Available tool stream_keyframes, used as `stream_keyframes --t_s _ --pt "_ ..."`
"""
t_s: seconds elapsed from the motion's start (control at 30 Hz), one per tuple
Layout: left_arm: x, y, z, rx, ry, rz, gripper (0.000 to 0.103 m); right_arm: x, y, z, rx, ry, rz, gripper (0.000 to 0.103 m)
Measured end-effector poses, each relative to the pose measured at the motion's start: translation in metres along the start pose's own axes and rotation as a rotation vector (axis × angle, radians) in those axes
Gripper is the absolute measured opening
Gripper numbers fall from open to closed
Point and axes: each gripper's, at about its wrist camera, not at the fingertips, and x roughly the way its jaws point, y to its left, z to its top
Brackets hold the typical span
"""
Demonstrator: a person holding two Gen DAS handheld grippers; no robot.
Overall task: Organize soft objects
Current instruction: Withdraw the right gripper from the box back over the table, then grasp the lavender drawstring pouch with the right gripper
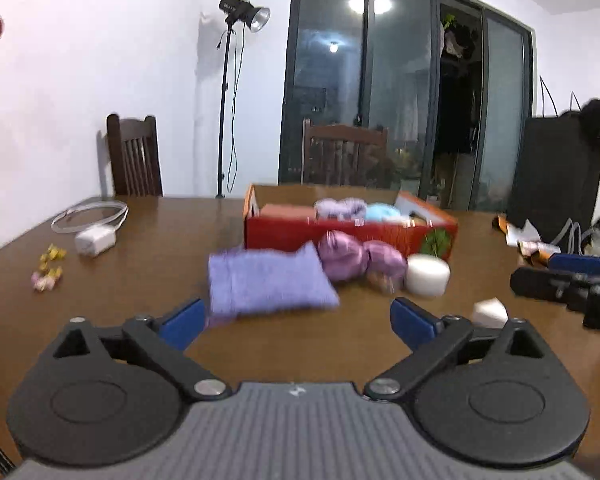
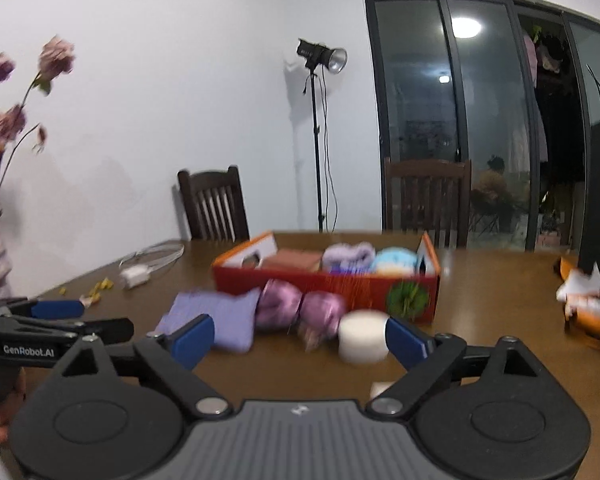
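My left tool (image 1: pixel 296 316) has its blue-padded jaws spread wide, nothing between them. My right tool (image 2: pixel 300 338) is equally wide and empty. Both sit low, angled slightly downward, roughly side by side.

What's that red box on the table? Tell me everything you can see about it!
The red box looks like open-topped cardboard, red outside with orange-edged end flaps standing up and a blurry green picture near one corner. It sits flat on the brown wooden table. Inside lie a brownish folded piece, something fluffy and purple, and something fluffy and light blue. Two shiny purple bundles lie against its front side. Neither gripper touches it.
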Motion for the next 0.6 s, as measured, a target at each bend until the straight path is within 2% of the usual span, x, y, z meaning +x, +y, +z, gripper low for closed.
stream_keyframes --t_s 0.07,0.23,0.6 --pt "-0.011 0.0 -0.011 0.002 0.027 -0.013 0.101 -0.012 0.009 -0.016 -0.019 0.022 0.011 0.093" --pt "-0.03 0.003 -0.024 0.012 0.028 0.01 0.102 -0.03 0.03 -0.041 -0.039 0.063 0.037 0.093" --pt "-0.031 0.018 -0.03 -0.04 0.041 0.046 0.103 -0.044 0.049 -0.046 -0.054 0.072 0.051 0.093"
